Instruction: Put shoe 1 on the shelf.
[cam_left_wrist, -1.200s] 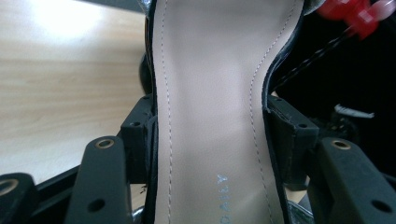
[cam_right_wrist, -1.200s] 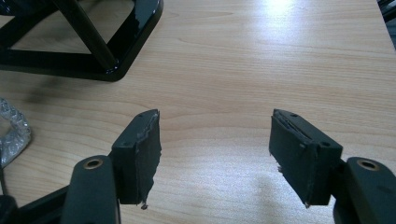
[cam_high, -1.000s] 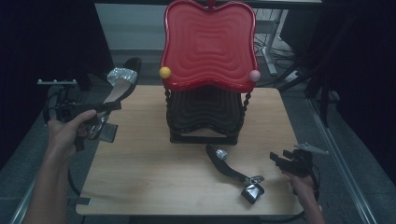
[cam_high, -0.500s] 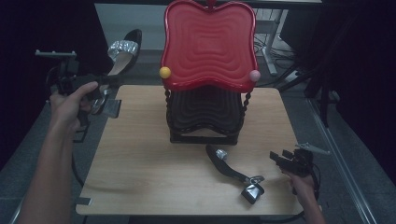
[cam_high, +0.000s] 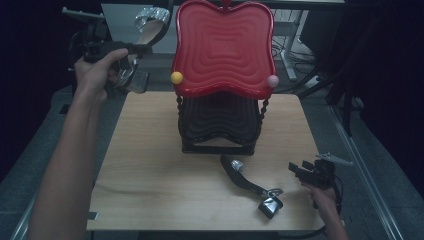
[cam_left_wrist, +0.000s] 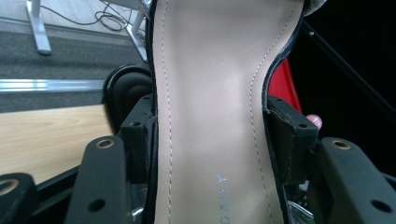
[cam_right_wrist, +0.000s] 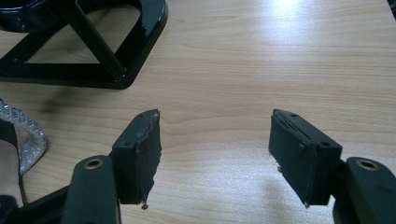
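Wooden tabletop (cam_high: 150, 165) carries a black sandal (cam_high: 252, 185) near right, just left of the right tongs (cam_high: 299, 169), which stand apart and empty. Behind stands a rack (cam_high: 222, 55). Far left, left tongs (cam_high: 142, 48) clamp a raised sandal (cam_high: 152, 22).

- The left gripper (cam_high: 131, 48) has gone up and away from the table (cam_high: 150, 150), toward the far left corner, beside the red tray (cam_high: 223, 47).
- The sandal (cam_high: 150, 25) clamped in it has risen too: a second ago its toe sat below the tray's top edge, now it is level with the top.
- The left arm (cam_high: 70, 165) reaches further forward than before.
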